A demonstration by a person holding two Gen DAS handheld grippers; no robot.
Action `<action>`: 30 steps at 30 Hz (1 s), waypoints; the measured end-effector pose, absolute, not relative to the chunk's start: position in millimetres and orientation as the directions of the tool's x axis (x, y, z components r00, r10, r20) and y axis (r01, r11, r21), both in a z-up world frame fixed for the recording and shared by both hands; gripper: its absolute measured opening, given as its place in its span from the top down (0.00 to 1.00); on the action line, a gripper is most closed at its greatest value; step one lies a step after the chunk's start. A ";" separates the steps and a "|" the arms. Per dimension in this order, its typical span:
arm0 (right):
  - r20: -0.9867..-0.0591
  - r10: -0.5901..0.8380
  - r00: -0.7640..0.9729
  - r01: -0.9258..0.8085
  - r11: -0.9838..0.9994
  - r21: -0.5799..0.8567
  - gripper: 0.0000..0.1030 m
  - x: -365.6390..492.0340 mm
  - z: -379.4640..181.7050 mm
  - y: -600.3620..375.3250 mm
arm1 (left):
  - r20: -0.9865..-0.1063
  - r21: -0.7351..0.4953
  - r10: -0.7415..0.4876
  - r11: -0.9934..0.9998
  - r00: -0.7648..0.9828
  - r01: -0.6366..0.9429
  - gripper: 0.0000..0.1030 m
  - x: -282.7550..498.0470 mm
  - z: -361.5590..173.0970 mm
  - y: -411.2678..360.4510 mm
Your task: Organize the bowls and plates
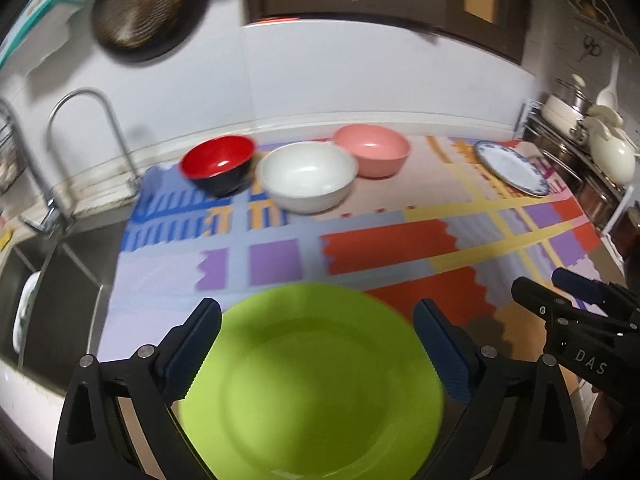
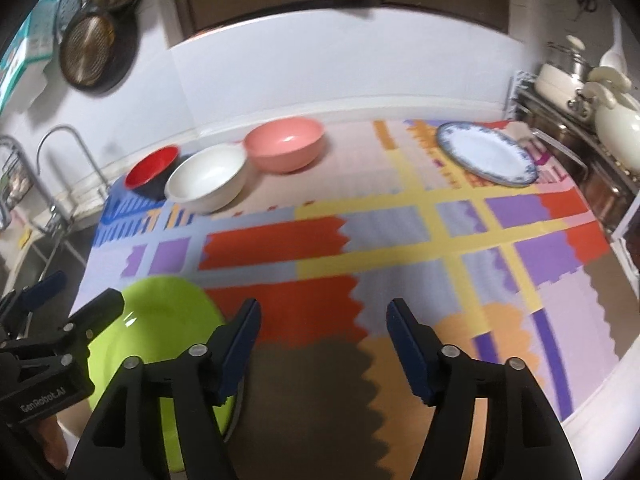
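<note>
Barely started imo: green plate sits between my left gripper jaws, wide, not gripped; right gripper wide, empty; 3 bowls + blue-rim plate unstacked at desk back.

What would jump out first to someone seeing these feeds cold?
The lime green plate fills the near foreground between the open fingers of the left gripper. At the back of the patchwork mat, a red bowl, white bowl and pink bowl line up, with a blue-rimmed plate far right.
</note>
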State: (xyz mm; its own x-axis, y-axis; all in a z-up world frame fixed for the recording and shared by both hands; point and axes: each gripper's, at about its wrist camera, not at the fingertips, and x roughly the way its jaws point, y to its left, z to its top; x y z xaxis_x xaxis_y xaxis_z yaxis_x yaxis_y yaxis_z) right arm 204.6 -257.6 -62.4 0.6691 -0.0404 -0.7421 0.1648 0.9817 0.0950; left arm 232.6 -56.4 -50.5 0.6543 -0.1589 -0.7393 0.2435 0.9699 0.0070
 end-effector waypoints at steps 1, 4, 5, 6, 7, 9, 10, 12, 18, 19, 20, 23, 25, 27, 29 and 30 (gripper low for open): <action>-0.735 -0.054 0.676 0.177 0.980 0.092 0.34 205.5 -59.2 -266.0 | -0.737 0.010 -0.162 0.968 0.657 0.250 0.04 234.7 -48.6 -63.0; -0.724 -0.083 0.685 0.205 0.975 0.083 0.34 210.0 -52.5 -287.2 | -0.719 0.024 -0.175 0.961 0.673 0.275 0.03 241.5 -39.8 -84.8; -0.720 -0.091 0.688 0.214 0.973 0.082 0.34 211.6 -50.3 -294.1 | -0.709 0.033 -0.179 0.958 0.682 0.286 0.02 244.3 -35.6 -93.1; -0.717 -0.101 0.690 0.224 0.971 0.079 0.34 213.3 -47.8 -301.3 | -0.703 0.038 -0.182 0.955 0.687 0.293 0.01 246.0 -32.9 -98.8; -0.711 -0.110 0.694 0.233 0.969 0.077 0.34 215.3 -45.2 -309.3 | -0.694 0.043 -0.189 0.952 0.695 0.303 0.01 249.6 -28.1 -108.2; -0.700 -0.127 0.703 0.251 0.965 0.077 0.34 219.0 -39.7 -325.9 | -0.682 0.047 -0.202 0.947 0.703 0.318 0.01 254.3 -21.0 -121.3; -0.696 -0.133 0.706 0.258 0.963 0.078 0.34 220.3 -37.8 -332.3 | -0.674 0.046 -0.216 0.942 0.707 0.332 0.01 258.6 -16.3 -131.7; -0.688 -0.145 0.711 0.275 0.958 0.082 0.34 224.5 -32.9 -347.8 | -0.666 0.045 -0.233 0.936 0.709 0.350 0.01 265.4 -9.7 -146.5; -0.656 -0.197 0.728 0.319 0.945 0.069 0.34 236.0 -20.8 -389.7 | -0.627 0.058 -0.272 0.918 0.730 0.392 0.01 281.9 9.2 -188.4; -0.652 -0.205 0.730 0.324 0.944 0.067 0.34 237.1 -19.3 -395.2 | -0.627 0.045 -0.289 0.913 0.723 0.405 0.01 287.1 12.4 -196.9; -0.646 -0.212 0.733 0.329 0.942 0.064 0.34 238.8 -17.7 -401.1 | -0.628 0.039 -0.297 0.911 0.720 0.410 0.01 289.7 13.9 -202.1; -0.635 -0.240 0.735 0.349 0.936 0.051 0.34 244.8 -13.2 -419.6 | -0.633 0.023 -0.320 0.903 0.705 0.429 0.01 303.8 18.0 -222.3; -0.630 -0.257 0.733 0.360 0.932 0.038 0.34 250.4 -10.6 -432.8 | -0.646 0.007 -0.337 0.894 0.685 0.447 0.01 315.0 19.0 -237.4; -0.625 -0.268 0.733 0.364 0.931 0.028 0.34 255.8 -9.0 -443.9 | -0.651 -0.004 -0.346 0.892 0.676 0.453 0.01 321.8 19.8 -247.5; -0.621 -0.269 0.736 0.363 0.931 0.027 0.34 261.6 -7.8 -455.7 | -0.648 0.004 -0.337 0.895 0.683 0.446 0.01 329.1 20.7 -259.1; -0.618 -0.270 0.738 0.364 0.931 0.028 0.34 266.0 -7.4 -463.4 | -0.642 0.018 -0.331 0.895 0.692 0.445 0.01 333.5 21.5 -267.4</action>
